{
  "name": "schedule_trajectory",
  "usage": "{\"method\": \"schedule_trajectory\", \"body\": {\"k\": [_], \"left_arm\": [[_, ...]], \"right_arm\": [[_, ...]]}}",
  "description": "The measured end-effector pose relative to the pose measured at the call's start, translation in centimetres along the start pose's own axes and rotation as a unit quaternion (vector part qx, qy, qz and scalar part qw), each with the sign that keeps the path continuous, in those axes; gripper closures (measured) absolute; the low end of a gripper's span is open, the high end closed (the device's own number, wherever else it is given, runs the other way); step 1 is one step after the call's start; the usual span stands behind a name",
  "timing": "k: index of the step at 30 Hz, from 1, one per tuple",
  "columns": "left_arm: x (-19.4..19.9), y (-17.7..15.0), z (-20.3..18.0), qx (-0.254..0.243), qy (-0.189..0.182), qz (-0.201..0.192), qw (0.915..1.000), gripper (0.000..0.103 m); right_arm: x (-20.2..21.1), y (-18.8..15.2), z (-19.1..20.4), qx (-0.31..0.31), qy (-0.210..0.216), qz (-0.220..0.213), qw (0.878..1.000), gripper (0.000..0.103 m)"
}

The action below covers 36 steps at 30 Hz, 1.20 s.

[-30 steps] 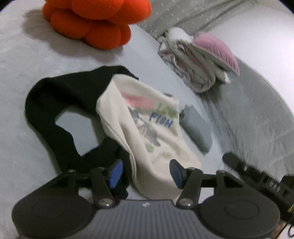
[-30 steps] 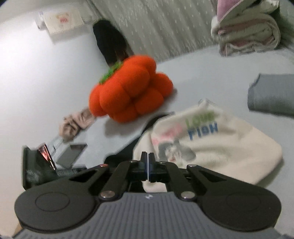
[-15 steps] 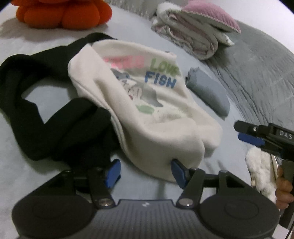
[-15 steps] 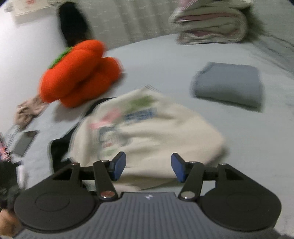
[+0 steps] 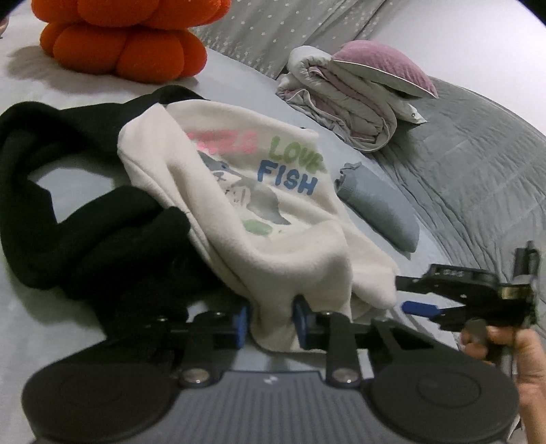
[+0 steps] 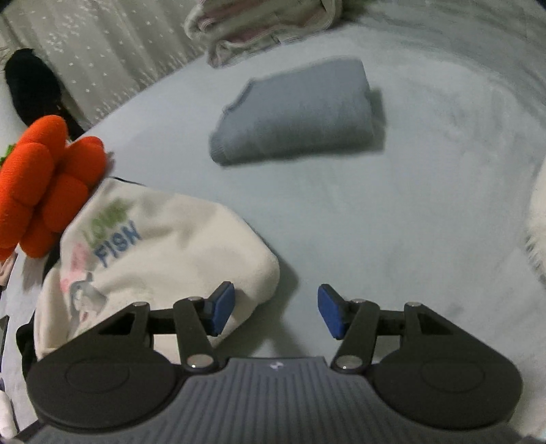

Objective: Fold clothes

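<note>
The bed [image 6: 375,211] is the largest thing, a smooth pale grey-blue sheet with a wide bare stretch to the right of the clothes, bounded at the far side by a star-dotted grey pillow [image 5: 290,30] and on the right by a quilted grey blanket [image 5: 477,164]. An orange plush pumpkin [image 5: 129,37], lobed and fuzzy, sits at the far left. A black garment [image 5: 102,232] loops in thick soft folds, partly under the cream fleece top [image 5: 273,239], which lies mid-bed with "LOVE FISH" printed on it. A rolled bundle of pale bedding [image 5: 341,102] carries a pink cushion [image 5: 382,65]. A folded grey-blue garment [image 6: 297,112] lies apart, flat and rectangular. The left tool [image 5: 269,324] is closing narrow, its blue pads on the cream top's near hem. The right tool [image 6: 276,310] stands wide with nothing between its pads, its left pad [image 6: 221,307] over the top's rounded corner.
</note>
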State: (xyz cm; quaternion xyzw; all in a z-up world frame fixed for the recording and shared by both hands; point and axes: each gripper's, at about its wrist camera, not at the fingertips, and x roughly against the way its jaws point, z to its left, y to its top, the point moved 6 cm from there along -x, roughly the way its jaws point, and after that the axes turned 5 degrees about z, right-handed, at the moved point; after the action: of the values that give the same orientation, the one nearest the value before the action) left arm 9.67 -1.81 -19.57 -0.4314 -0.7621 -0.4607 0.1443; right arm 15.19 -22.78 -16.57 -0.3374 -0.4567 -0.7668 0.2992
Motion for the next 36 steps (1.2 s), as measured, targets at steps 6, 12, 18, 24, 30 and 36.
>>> {"method": "schedule_trajectory", "body": {"k": [6,12,18,24,30,36], "left_arm": [[1.6,0.9,-0.6,0.007,-0.020,-0.016,0.9996,0.082],[4.4,2.1,-0.6,0.019,-0.044,-0.035,0.9982,0.083],[8.3,4.1,0.7,0.043,-0.056,-0.074,0.9947,0.084],[12.3,6.8,2.3,0.053,-0.053,-0.141,0.9871,0.085],[15.4,7.8,2.6,0.065,-0.069,-0.170,0.9808,0.085],[17.3,7.2,1.8,0.039,-0.050,-0.139,0.9883,0.085]], "right_arm": [[-0.7,-0.1,1.2,0.036,0.000,-0.024,0.999,0.053],[-1.1,-0.3,3.1,0.071,0.016,-0.010,0.997,0.089],[2.1,0.5,5.0,0.040,0.062,-0.032,0.997,0.093],[6.0,1.3,7.0,0.007,0.157,-0.071,0.985,0.094],[9.2,2.0,8.9,0.014,0.207,-0.103,0.973,0.094],[11.5,1.2,9.7,0.026,0.208,-0.106,0.972,0.094]]}}
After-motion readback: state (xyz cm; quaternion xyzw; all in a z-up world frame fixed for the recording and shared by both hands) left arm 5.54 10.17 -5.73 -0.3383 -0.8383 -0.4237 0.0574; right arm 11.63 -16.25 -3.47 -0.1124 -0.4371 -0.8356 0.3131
